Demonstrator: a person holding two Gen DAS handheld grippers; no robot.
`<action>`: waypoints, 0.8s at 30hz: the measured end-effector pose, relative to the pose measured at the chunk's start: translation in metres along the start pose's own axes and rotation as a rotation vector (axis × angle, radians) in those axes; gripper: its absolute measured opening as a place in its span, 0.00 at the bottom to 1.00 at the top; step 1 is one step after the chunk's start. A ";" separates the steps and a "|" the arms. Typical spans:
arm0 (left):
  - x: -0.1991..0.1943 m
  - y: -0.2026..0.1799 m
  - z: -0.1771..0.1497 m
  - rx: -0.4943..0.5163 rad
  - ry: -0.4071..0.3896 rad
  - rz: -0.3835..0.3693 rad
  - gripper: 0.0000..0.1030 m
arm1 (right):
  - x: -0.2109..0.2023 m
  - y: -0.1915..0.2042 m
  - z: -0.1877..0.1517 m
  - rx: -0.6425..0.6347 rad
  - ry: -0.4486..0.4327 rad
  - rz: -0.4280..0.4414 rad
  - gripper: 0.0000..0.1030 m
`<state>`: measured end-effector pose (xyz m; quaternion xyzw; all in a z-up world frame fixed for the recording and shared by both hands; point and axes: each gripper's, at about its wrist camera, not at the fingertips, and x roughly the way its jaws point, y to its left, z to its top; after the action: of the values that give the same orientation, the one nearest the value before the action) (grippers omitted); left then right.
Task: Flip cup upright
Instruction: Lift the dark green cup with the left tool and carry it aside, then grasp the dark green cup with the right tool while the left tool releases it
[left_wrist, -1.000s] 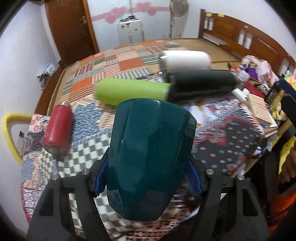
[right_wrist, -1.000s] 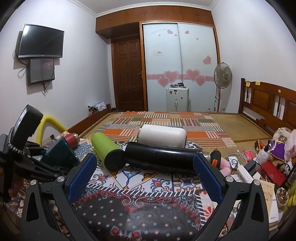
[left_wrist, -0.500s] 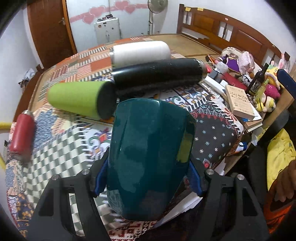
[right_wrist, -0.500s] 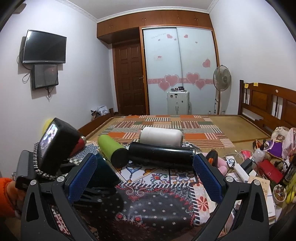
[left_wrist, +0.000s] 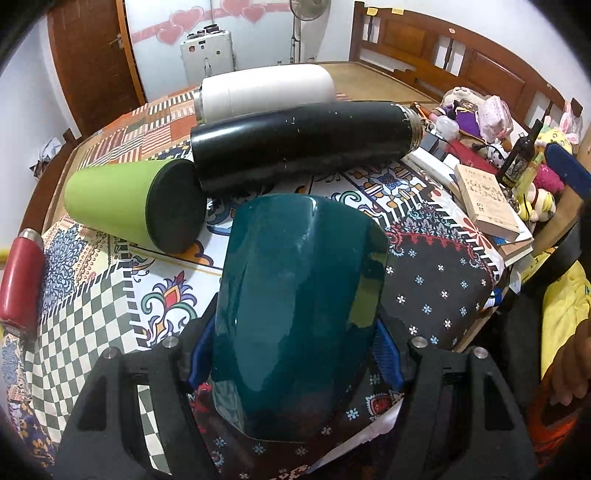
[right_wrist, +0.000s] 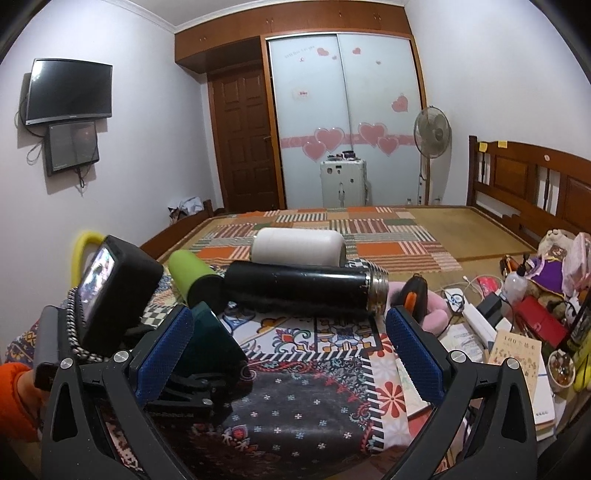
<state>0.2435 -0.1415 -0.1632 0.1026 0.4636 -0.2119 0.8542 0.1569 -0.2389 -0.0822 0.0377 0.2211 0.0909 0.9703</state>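
A dark teal cup (left_wrist: 299, 310) fills the middle of the left wrist view, its closed base pointing away from the camera. My left gripper (left_wrist: 295, 350) is shut on the cup's sides, holding it over the patterned tablecloth (left_wrist: 436, 280). In the right wrist view the cup (right_wrist: 214, 347) sits low at the left, with the left gripper's camera (right_wrist: 110, 291) beside it. My right gripper (right_wrist: 290, 354) is open and empty, to the right of the cup and above the cloth.
A black flask (left_wrist: 306, 140), a white flask (left_wrist: 266, 90), a green tumbler (left_wrist: 136, 203) and a red bottle (left_wrist: 20, 280) lie on their sides on the table. Books (left_wrist: 487, 203) and clutter crowd the right edge.
My left gripper has carried the teal cup to the right and forward across the table, closer to the black flask. My right gripper has stayed open and nearly still.
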 end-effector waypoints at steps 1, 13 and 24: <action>0.000 0.000 0.000 0.002 -0.001 -0.002 0.70 | 0.001 -0.001 0.000 0.002 0.003 -0.003 1.00; -0.034 0.008 -0.008 -0.030 -0.090 -0.057 0.84 | -0.011 0.004 0.006 0.000 -0.006 -0.009 1.00; -0.083 0.068 -0.041 -0.172 -0.241 0.080 0.84 | -0.004 0.015 0.004 -0.019 0.031 0.018 1.00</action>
<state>0.2037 -0.0432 -0.1180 0.0214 0.3696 -0.1480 0.9171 0.1526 -0.2248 -0.0753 0.0290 0.2348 0.1025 0.9662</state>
